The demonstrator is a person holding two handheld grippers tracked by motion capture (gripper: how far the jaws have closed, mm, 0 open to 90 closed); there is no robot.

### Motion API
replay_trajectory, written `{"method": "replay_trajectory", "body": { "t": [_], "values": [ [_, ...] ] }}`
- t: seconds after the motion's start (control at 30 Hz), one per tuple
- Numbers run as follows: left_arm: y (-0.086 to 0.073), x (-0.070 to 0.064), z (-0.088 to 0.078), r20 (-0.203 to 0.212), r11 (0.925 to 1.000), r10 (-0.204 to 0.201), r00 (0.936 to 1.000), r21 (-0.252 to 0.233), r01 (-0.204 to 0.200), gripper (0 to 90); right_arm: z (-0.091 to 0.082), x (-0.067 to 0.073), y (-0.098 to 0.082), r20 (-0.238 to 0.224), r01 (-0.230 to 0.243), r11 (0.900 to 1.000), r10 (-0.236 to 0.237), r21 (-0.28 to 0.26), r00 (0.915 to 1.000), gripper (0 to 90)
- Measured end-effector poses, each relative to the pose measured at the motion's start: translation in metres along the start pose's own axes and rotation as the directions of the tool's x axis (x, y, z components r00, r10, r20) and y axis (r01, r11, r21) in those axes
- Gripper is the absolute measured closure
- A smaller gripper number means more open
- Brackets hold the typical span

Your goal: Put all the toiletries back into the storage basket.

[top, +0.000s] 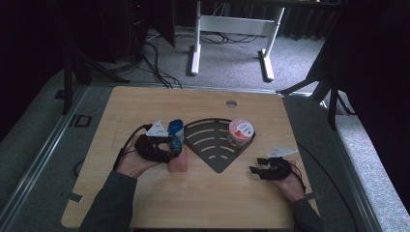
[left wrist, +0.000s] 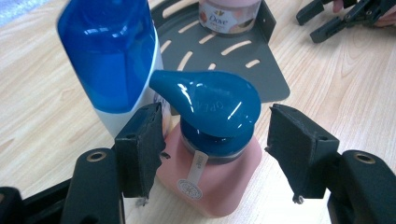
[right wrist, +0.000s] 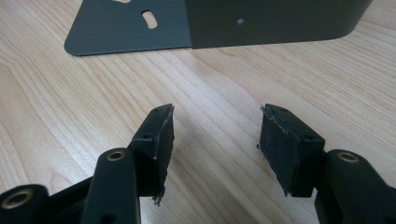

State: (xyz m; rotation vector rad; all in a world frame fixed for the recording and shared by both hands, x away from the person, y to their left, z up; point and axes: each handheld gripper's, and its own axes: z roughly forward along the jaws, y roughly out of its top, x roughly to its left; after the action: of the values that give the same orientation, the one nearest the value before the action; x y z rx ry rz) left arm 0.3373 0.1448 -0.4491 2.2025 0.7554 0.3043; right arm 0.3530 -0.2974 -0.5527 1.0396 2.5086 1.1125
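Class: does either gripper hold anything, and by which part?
Nothing is held. The left gripper stands open around the pink pump bottle's neck; the right gripper is open.

sleeves [top: 109, 200]: dark grey | hand-held gripper [left wrist: 212, 154]: black jaws, brass-ringed screw holes

My wooden counter [top: 145, 104] and its load.
On it I see a dark slotted corner tray [top: 215, 142], a pink pump bottle [top: 177, 162] beside a blue-capped bottle [top: 176, 129], all close together.
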Motion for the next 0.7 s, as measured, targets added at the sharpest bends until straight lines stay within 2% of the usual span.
{"method": "replay_trajectory", "body": {
  "t": [0.23,0.7],
  "values": [
    [0.001,-0.001,0.009,0.023,0.9999,0.009,0.9997,0.014,-0.009,36.6,0.0,0.0,0.0,-0.003,-0.002,1.0,0.002,-0.001,1.0,44.2],
    [0.008,-0.001,0.024,0.04,0.9996,0.011,0.9991,0.026,-0.012,36.6,0.0,-0.001,0.0,-0.003,-0.001,1.0,0.001,0.0,1.0,44.2]
  ]
}}
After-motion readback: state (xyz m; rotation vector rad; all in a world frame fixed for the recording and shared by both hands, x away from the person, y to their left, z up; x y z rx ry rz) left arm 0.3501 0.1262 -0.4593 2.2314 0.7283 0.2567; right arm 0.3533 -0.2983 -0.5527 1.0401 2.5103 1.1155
